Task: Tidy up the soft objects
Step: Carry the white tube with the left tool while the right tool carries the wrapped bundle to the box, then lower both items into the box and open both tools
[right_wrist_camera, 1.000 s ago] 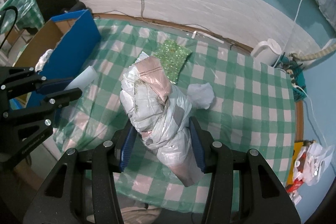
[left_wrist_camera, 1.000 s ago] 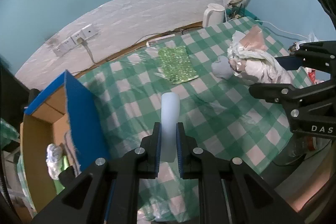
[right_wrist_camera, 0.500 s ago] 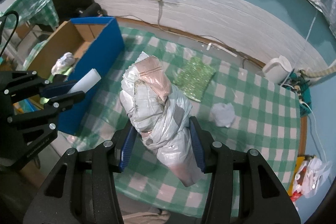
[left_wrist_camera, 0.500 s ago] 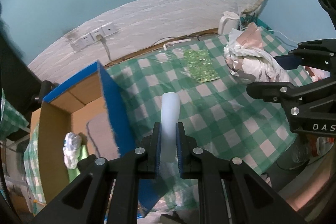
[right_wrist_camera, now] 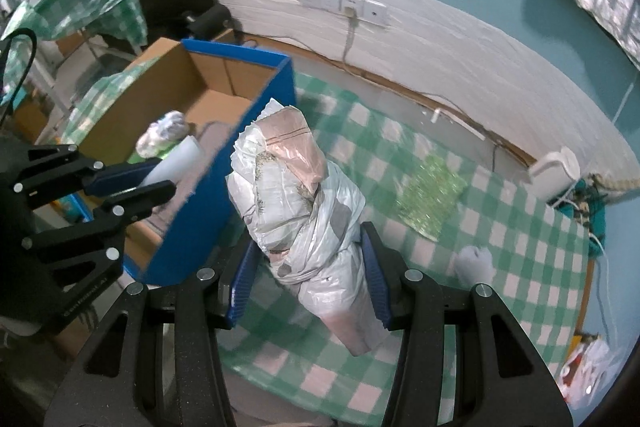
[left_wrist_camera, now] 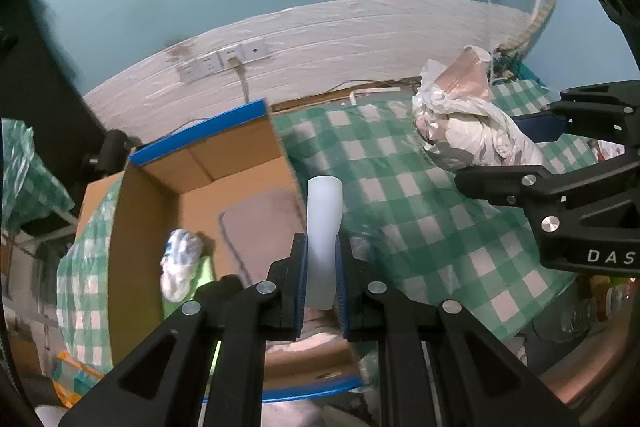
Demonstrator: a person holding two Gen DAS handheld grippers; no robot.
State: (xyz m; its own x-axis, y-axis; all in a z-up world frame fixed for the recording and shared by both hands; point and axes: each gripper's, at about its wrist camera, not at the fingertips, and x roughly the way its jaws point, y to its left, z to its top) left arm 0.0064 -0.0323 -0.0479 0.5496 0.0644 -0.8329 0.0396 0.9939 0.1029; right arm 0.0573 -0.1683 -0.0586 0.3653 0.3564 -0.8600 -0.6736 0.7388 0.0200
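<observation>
A pale white foam roll (left_wrist_camera: pixel 324 223) is pinched upright between the blue pads of the left tongs (left_wrist_camera: pixel 323 279), held up in the air right at the blue-edged wall of an open cardboard box (left_wrist_camera: pixel 200 163). Inside the box lie a crumpled white bundle (left_wrist_camera: pixel 180 263) on something bright green, and a flat grey pad (left_wrist_camera: pixel 260 223) on the bottom. The right tongs (right_wrist_camera: pixel 308 279) are clenched around a bulky wad of white plastic bags (right_wrist_camera: pixel 304 203) with a pinkish zip pouch (right_wrist_camera: pixel 294 143) at its top, raised above the desk (right_wrist_camera: pixel 500 255) just beside the box's blue side. The desk wears a green-and-white checked cloth. Farther out on it lie a glittery green square (right_wrist_camera: pixel 430 201) and, apart from it, a small crumpled white wad (right_wrist_camera: pixel 474 263). A white kettle (right_wrist_camera: pixel 554 173) stands at the far corner by the wall, and wall sockets (right_wrist_camera: pixel 344 5) sit behind the box.
</observation>
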